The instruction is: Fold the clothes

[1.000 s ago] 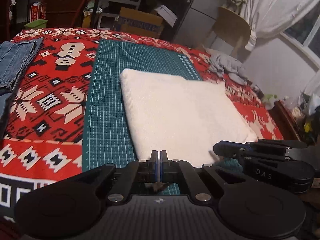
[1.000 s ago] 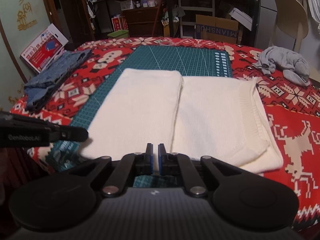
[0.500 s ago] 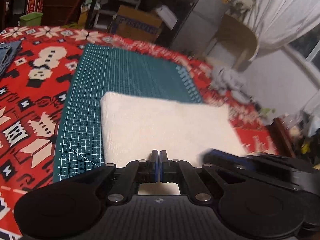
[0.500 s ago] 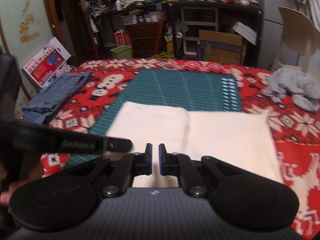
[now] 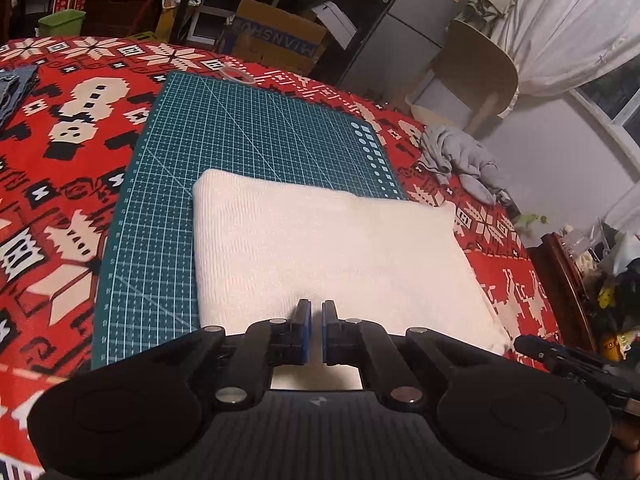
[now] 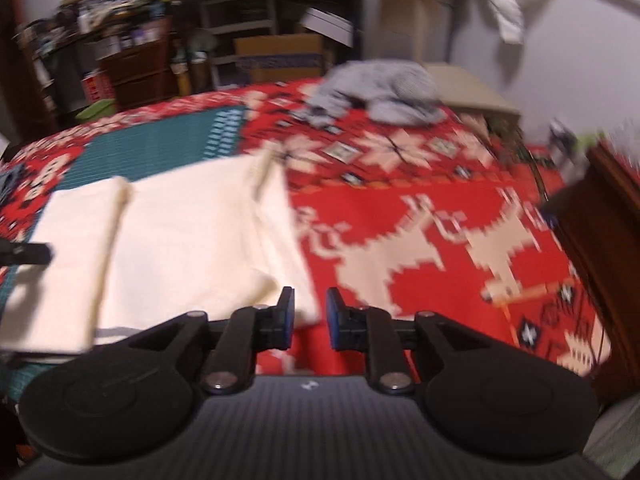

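The folded cream knitted garment (image 5: 328,256) is laid at frame centre on the green gridded cutting mat (image 5: 240,136), ready for another fold. The left tool (image 5: 316,330) is nearly clenched, empty. The right tool (image 6: 310,318) is opening, empty, beside the garment's lower corner.

Red patterned cloth (image 5: 60,184) covering the table. On it: green cutting mat (image 5: 224,148) at frame centre; folded white garment (image 5: 320,248) lower centre, overlapping mat and cloth; crumpled grey garment (image 5: 460,156) right; denim (image 5: 12,88) far left edge; clear ring (image 5: 239,75) top centre.
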The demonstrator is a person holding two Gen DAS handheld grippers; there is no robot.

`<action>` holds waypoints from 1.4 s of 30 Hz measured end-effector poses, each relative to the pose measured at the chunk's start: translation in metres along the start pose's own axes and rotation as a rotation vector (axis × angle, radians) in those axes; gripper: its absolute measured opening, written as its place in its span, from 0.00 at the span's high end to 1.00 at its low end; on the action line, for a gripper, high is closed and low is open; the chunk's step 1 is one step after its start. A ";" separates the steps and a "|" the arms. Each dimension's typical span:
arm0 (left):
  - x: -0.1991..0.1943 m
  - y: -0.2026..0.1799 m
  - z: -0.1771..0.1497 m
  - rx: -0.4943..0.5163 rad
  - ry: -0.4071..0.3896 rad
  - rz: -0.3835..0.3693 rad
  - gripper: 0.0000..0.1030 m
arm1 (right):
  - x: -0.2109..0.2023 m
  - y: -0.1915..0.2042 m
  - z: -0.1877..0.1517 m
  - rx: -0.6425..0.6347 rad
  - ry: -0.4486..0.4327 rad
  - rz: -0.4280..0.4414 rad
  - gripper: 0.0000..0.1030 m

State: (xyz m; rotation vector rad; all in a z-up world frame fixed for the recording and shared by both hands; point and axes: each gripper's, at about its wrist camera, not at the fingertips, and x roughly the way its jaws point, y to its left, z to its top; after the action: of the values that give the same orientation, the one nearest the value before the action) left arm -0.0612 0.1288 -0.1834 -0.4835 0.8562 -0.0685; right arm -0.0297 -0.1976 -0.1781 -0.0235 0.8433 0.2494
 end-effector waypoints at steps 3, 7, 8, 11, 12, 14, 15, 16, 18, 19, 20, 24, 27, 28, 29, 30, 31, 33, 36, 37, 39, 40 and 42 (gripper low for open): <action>-0.007 0.000 -0.003 -0.002 0.001 0.009 0.95 | 0.007 -0.014 -0.004 0.065 0.014 0.023 0.74; -0.017 0.008 -0.008 -0.030 0.000 0.028 0.95 | 0.017 -0.022 -0.006 0.119 0.026 0.069 0.74; -0.020 0.010 -0.009 -0.033 -0.005 0.032 0.95 | 0.020 -0.021 -0.007 0.124 0.025 0.076 0.74; -0.029 0.014 -0.012 -0.030 -0.011 0.054 0.95 | 0.022 -0.018 -0.006 0.122 0.016 0.087 0.82; -0.031 0.015 -0.013 -0.031 -0.009 0.060 0.95 | 0.022 -0.015 -0.006 0.114 0.012 0.092 0.90; -0.034 0.019 -0.016 -0.036 -0.006 0.071 0.95 | 0.020 -0.008 -0.004 0.094 0.001 0.084 0.93; -0.036 0.020 -0.018 -0.038 -0.005 0.077 0.95 | 0.016 -0.006 -0.002 0.091 -0.011 0.089 0.93; -0.037 0.022 -0.020 -0.041 -0.004 0.082 0.95 | 0.012 -0.004 0.000 0.088 -0.023 0.095 0.94; -0.042 0.026 -0.023 -0.049 -0.009 0.095 0.95 | 0.002 0.002 0.005 0.078 -0.052 0.108 0.94; -0.044 0.029 -0.025 -0.054 -0.012 0.099 0.95 | -0.007 0.008 0.010 0.065 -0.079 0.122 0.94; -0.046 0.032 -0.026 -0.063 -0.016 0.107 0.95 | -0.017 0.015 0.015 0.045 -0.107 0.133 0.94; -0.056 0.048 -0.029 -0.112 -0.035 0.130 0.95 | -0.059 0.065 0.030 -0.091 -0.211 0.191 0.95; -0.067 0.054 -0.031 -0.124 -0.059 0.130 0.95 | -0.083 0.113 0.031 -0.205 -0.243 0.303 0.95; -0.070 0.055 -0.031 -0.123 -0.068 0.131 0.95 | -0.090 0.130 0.029 -0.247 -0.251 0.341 0.95; -0.072 0.056 -0.031 -0.126 -0.074 0.132 0.95 | -0.095 0.147 0.024 -0.296 -0.247 0.380 0.95; -0.075 0.058 -0.032 -0.129 -0.079 0.133 0.95 | -0.093 0.164 0.017 -0.344 -0.231 0.417 0.95; -0.077 0.059 -0.033 -0.133 -0.084 0.134 0.95 | -0.092 0.182 0.009 -0.391 -0.214 0.453 0.95; -0.081 0.063 -0.035 -0.148 -0.090 0.129 0.95 | -0.087 0.215 -0.006 -0.484 -0.174 0.523 0.98; -0.084 0.067 -0.037 -0.164 -0.089 0.118 0.95 | -0.059 0.247 -0.034 -0.558 -0.044 0.584 1.00; -0.084 0.068 -0.038 -0.163 -0.090 0.116 0.95 | -0.051 0.253 -0.042 -0.569 -0.010 0.583 1.00; -0.086 0.068 -0.038 -0.158 -0.093 0.114 0.95 | -0.045 0.257 -0.050 -0.578 0.019 0.568 1.00; -0.087 0.069 -0.039 -0.157 -0.097 0.112 0.95 | -0.046 0.257 -0.050 -0.572 0.024 0.564 1.00; -0.089 0.070 -0.038 -0.164 -0.101 0.097 0.95 | -0.053 0.248 -0.043 -0.540 0.012 0.567 1.00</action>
State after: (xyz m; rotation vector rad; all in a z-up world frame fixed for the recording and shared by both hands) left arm -0.1571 0.1988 -0.1716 -0.5929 0.7886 0.1154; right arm -0.1516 0.0274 -0.1484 -0.2929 0.7596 1.0068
